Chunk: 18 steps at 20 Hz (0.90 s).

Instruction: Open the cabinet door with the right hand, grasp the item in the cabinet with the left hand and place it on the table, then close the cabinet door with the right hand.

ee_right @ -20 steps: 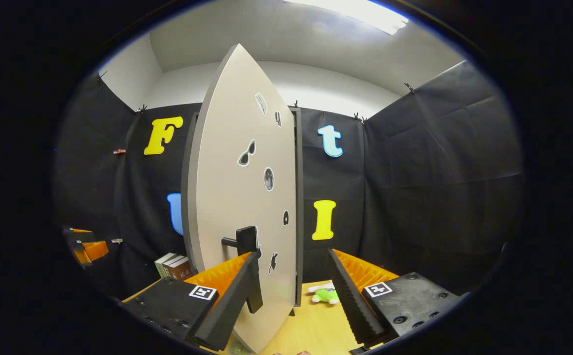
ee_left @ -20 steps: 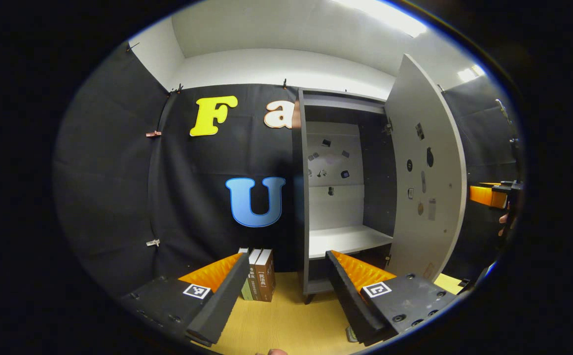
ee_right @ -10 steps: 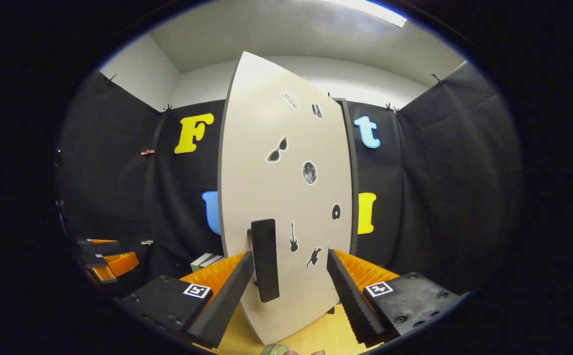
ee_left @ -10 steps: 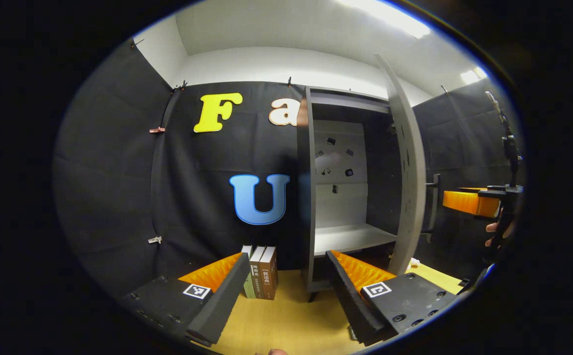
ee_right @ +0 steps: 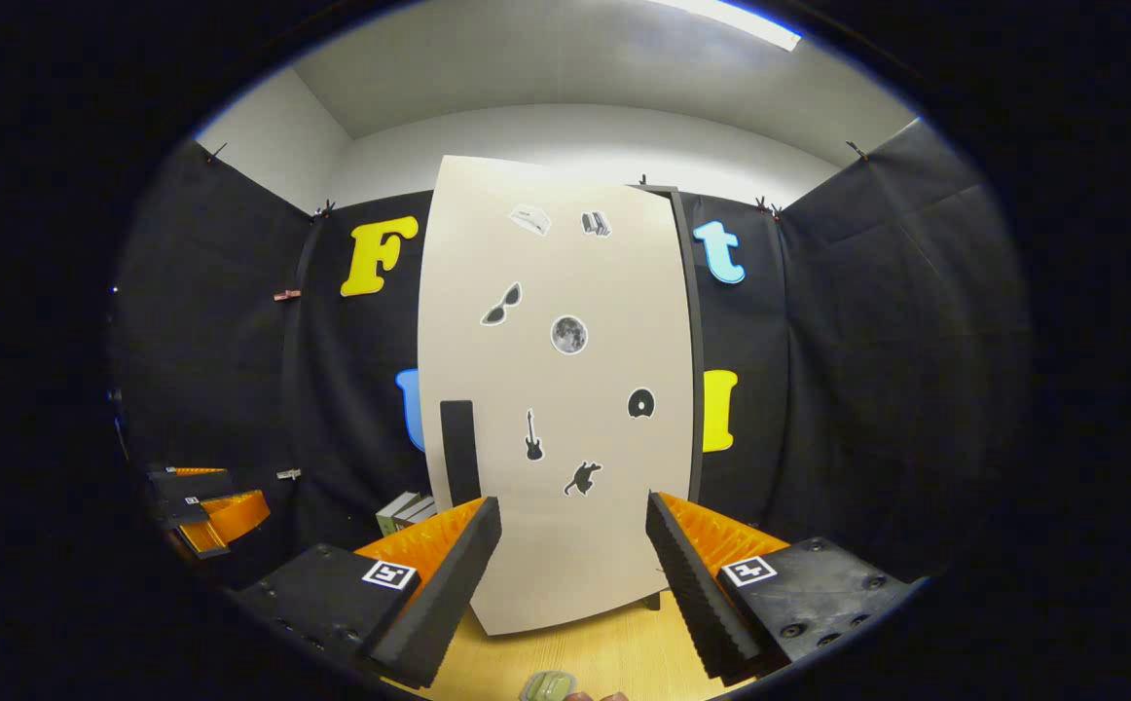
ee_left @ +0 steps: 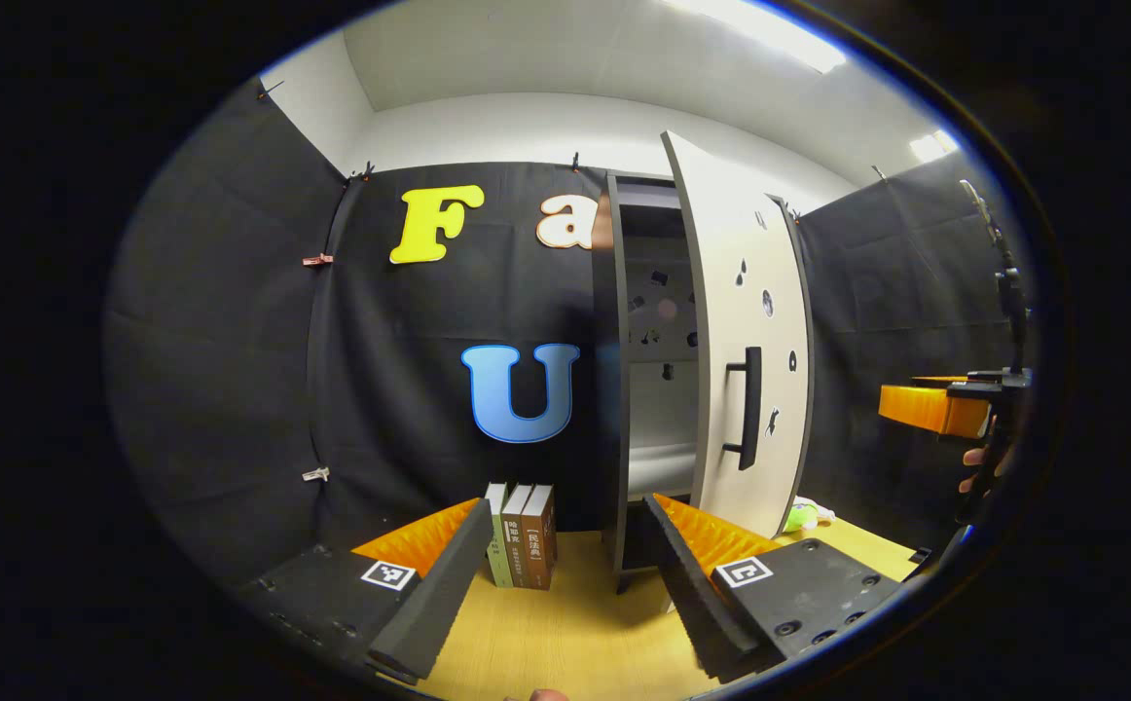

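The grey cabinet stands at the back of the wooden table. Its pale door hangs partly ajar, and a strip of the inside shelf shows through the gap. In the right gripper view the door faces me with its stickers, its dark handle up and left of my fingers. My right gripper is open, a little short of the door and touching nothing. My left gripper is open over the table in front of the cabinet. A green plush toy lies on the table right of the cabinet.
Three books stand upright left of the cabinet; their tops also peek out left of the door. The right gripper, held by a hand, hovers at far right. The left gripper sits at far left. A small pale green object lies at the bottom edge.
The door has swung from wide open to partly ajar. The handle, between the right gripper's fingers half a second ago, now stands clear to their left. The left gripper has barely moved.
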{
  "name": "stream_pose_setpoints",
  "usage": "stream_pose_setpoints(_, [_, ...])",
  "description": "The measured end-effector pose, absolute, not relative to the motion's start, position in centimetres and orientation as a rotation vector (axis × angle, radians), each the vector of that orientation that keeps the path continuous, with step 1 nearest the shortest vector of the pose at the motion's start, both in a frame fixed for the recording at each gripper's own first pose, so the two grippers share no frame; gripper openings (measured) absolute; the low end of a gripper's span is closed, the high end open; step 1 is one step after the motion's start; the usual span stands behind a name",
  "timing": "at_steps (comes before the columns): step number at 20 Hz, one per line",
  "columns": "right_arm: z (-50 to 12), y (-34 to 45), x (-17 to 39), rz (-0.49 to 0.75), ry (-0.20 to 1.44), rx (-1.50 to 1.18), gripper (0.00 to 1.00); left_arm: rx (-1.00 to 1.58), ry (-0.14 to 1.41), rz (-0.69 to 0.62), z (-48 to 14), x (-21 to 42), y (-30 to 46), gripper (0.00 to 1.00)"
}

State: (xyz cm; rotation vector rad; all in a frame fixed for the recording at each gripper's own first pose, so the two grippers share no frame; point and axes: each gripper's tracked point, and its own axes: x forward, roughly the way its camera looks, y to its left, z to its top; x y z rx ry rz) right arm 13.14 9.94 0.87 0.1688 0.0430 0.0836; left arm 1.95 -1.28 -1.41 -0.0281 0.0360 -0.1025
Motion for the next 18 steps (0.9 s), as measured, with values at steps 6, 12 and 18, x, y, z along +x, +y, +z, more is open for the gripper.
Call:
stream_pose_setpoints(6, [0.7, 9.9, 12.7, 0.079, 0.035, 0.134, 0.98, -0.025, 0.029, -0.099, -1.1, 2.1, -1.5, 0.96])
stream_pose_setpoints(12, [0.1, 10.3, 12.2, 0.081, 0.042, 0.112, 0.98, -0.025, 0.020, -0.085, -0.8, 2.0, -1.3, 0.96])
stream_pose_setpoints(18, [-0.2, 10.5, 11.7, 0.081, 0.040, 0.081, 0.98, -0.027, 0.011, -0.080, -0.6, 1.9, -1.3, 0.96])
